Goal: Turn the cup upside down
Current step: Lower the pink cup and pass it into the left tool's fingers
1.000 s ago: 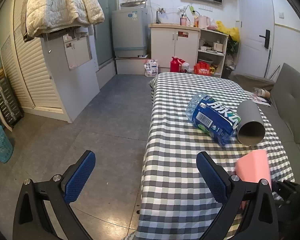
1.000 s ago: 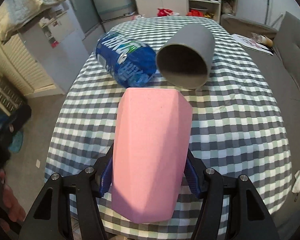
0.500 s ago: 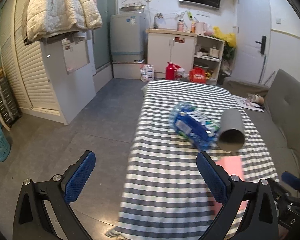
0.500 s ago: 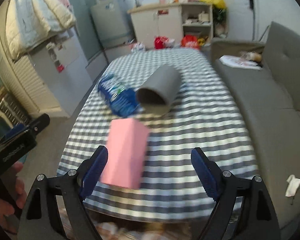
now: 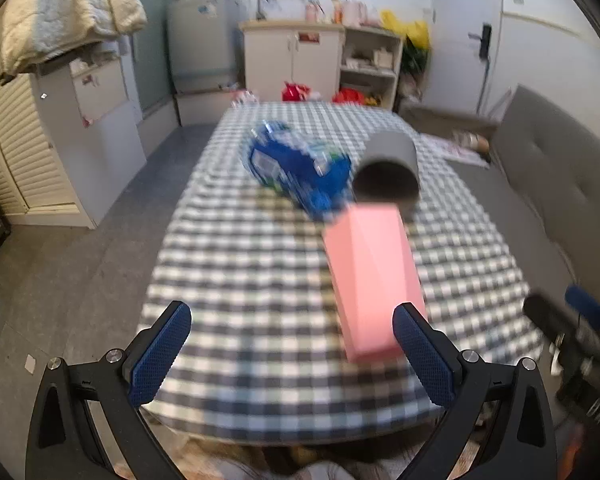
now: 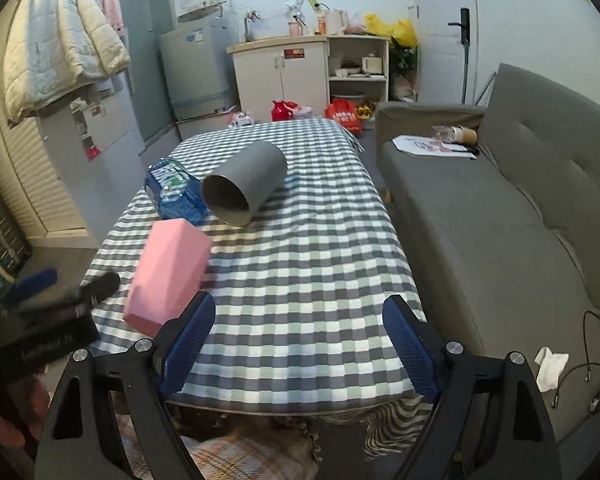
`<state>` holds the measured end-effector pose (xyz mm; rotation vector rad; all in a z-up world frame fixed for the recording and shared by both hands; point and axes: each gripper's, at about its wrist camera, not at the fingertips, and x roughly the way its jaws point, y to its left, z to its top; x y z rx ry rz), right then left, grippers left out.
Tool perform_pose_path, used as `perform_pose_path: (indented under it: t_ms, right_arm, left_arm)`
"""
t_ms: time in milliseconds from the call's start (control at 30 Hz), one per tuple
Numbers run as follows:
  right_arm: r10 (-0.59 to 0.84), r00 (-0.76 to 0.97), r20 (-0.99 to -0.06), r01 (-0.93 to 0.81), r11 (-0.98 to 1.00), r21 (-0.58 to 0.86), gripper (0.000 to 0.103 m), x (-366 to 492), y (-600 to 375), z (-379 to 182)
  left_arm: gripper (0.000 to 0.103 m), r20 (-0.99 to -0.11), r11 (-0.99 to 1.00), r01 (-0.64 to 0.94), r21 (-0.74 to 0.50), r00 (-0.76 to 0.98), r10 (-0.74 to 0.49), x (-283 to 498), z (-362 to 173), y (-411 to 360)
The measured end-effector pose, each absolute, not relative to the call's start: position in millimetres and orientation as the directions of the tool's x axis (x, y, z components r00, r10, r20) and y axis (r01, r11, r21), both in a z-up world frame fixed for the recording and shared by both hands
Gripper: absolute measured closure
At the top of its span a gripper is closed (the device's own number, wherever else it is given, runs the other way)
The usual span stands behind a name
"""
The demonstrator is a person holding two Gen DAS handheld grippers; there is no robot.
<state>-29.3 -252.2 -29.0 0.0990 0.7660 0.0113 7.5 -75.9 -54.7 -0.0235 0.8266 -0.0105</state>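
Note:
A pink faceted cup [image 5: 374,276] stands on the checked table [image 5: 260,264] near its front edge, closed end up; it also shows in the right wrist view [image 6: 168,268]. My left gripper [image 5: 292,354] is open and empty, back from the table's front edge, the cup just inside its right finger. My right gripper [image 6: 298,348] is open and empty at the front edge, the cup left of it. The left wrist view is blurred.
A grey cup [image 6: 244,182] lies on its side mid-table, mouth toward me, beside a lying blue water bottle [image 6: 174,192]. A grey sofa [image 6: 500,216] runs along the table's right side. Open floor [image 5: 80,264] lies left. Cabinets stand at the back.
My right gripper opened, let go of the pink cup and pulled back. The cup now stands on the table. My left gripper swung right, toward the table.

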Motion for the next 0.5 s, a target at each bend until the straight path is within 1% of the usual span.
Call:
perform_pose_path:
  t_ms: [67, 167, 267, 433, 500]
  right_arm:
    - [0.043, 0.729, -0.683, 0.034, 0.994, 0.099, 0.017, -30.2, -255.3, -30.3]
    - [0.039, 0.727, -0.686, 0.048, 0.993, 0.108, 0.017, -30.5, -260.1, -35.0]
    - [0.048, 0.72, -0.692, 0.054, 0.991, 0.124, 0.017, -29.6, -264.8, -40.7]
    - [0.051, 0.703, -0.709, 0.061, 0.989, 0.132, 0.017, -26.1, -267.1, -47.0]
    - [0.049, 0.702, -0.71, 0.065, 0.989, 0.132, 0.017, -25.3, -267.4, -48.2]
  left_arm:
    - [0.0, -0.732, 0.998, 0.033, -0.044, 0.679, -0.055, 2.9, -55.5, -82.0]
    - [0.0, -0.725, 0.996, 0.087, -0.003, 0.686, -0.062, -2.6, -55.0, -98.9]
    - [0.0, -0.734, 0.994, 0.108, 0.009, 0.676, -0.067, -2.0, -57.9, -105.8]
    - [0.001, -0.764, 0.994, 0.107, -0.015, 0.64, -0.081, 6.5, -69.6, -103.3]
    - [0.001, -0.784, 0.993, 0.107, -0.051, 0.612, -0.106, 11.5, -77.1, -101.7]
